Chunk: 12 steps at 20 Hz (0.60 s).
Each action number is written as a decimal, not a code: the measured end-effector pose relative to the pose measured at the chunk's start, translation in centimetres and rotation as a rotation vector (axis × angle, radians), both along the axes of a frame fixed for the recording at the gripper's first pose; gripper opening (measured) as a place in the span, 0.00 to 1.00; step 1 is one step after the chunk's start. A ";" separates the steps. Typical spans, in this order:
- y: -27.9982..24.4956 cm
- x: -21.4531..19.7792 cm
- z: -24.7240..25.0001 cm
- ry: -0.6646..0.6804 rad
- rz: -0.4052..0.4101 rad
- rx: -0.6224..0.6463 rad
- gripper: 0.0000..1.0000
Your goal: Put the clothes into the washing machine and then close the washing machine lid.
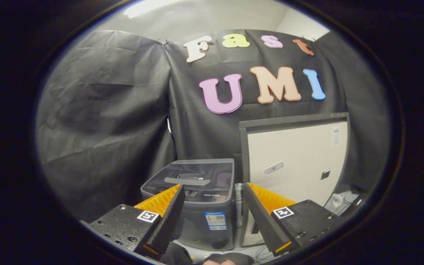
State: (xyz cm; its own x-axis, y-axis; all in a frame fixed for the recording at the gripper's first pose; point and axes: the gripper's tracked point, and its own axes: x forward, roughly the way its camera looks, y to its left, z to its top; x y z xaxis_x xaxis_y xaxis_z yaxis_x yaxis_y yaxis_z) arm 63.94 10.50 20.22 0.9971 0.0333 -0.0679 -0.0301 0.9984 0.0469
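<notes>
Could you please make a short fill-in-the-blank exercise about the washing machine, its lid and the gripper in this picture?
1. The lid of the washing machine is ____.
2. The gripper has its fingers ____, with nothing held between them.
3. The washing machine stands ____ the fingers, beyond their tips.
4. The tall pale cabinet stands beside the washing machine, in front of the ____ cloth wall.

Missing words: closed; open; ahead of; black

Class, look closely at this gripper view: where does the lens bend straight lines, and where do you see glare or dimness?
Gripper view: fisheye bends the white cabinet edges; the ceiling above the cloth glares; the washing machine lid, shut, carries soft reflections; the cloth wall lies dim; the tongs stand open, sharp, holding nothing.
</notes>
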 end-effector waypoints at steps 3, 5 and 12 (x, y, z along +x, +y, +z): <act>-0.7 -0.3 0.4 -0.023 -0.016 -0.041 0.97; -1.2 -0.6 0.4 -0.043 -0.029 -0.065 0.96; -1.6 -2.0 -1.0 -0.022 -0.072 -0.019 0.96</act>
State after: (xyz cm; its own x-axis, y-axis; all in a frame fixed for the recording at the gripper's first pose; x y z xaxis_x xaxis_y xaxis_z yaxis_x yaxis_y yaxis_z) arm 61.90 8.88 19.20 0.9982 -0.0397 -0.0459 0.0410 0.9988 0.0281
